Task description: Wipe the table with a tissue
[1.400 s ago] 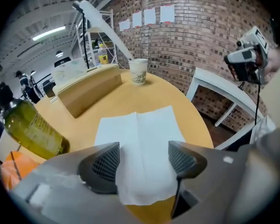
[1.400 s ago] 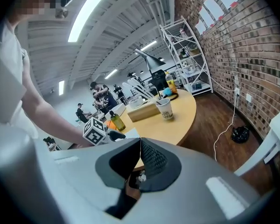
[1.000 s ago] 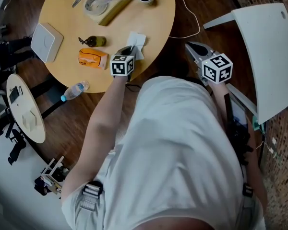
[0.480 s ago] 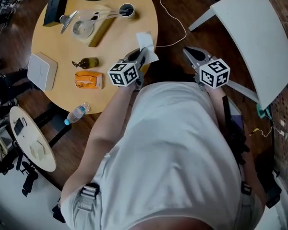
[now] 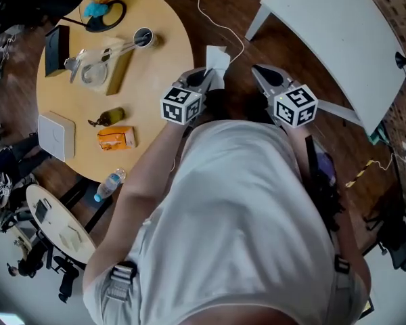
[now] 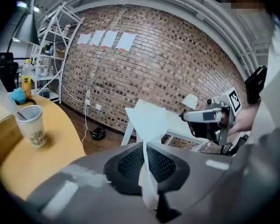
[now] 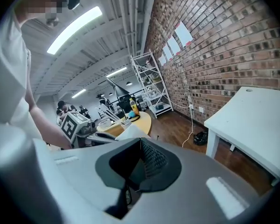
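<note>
Left gripper [image 5: 204,80] is clamped on a thin, creased white tissue [image 5: 218,58], which is held in the air just past the rim of the round, smooth yellow table [image 5: 166,59], over dark floorboards [image 5: 233,2]. No wiping contact is made; that step is judged finished or paused. Right gripper [image 5: 262,78] is closed and empty.

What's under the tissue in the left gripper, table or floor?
Floor. The tissue, pinched in the left gripper, hangs just past the round table's edge, over dark wooden floor. The patch directly beneath it is covered by the tissue and gripper.
</note>
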Motion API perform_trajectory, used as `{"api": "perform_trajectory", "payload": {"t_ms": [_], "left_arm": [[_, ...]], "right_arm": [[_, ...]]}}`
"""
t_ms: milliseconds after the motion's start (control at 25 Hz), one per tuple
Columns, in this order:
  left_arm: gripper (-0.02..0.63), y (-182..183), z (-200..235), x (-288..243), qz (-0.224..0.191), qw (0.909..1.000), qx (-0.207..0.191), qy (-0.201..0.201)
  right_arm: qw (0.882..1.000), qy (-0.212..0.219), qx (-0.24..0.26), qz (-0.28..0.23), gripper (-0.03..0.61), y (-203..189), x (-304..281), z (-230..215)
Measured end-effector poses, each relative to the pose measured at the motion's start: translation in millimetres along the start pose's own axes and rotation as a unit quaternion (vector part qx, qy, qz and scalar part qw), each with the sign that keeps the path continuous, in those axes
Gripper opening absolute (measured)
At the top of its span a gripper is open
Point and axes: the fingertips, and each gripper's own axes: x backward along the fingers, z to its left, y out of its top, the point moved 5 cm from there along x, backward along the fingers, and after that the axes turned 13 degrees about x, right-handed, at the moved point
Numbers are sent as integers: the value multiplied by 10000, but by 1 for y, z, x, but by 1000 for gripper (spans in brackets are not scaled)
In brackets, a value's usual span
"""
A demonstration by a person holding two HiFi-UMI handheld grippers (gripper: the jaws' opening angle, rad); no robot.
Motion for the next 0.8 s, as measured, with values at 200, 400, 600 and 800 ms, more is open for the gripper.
{"api": "perform_trajectory", "payload": {"t_ms": [200,400,600,800], "left_arm": [[11,21,-24,-44,88,10000,-31,-16],[11,46,-56,-97,108,9997,-226,-28],[11,65,-108,-154,117,9987,-190,-452],[11,90,-144,-195,-44,9906,493,-1276]], "right_arm": [[9999,-148,-86,-25,9,-3,32,-45],[9994,-280,-197,-110,9,-8,67,-96],[9984,-414,-243,-313,9,-12,118,-143],[9970,-516,-387,-436,9,-30,164,-182]]}}
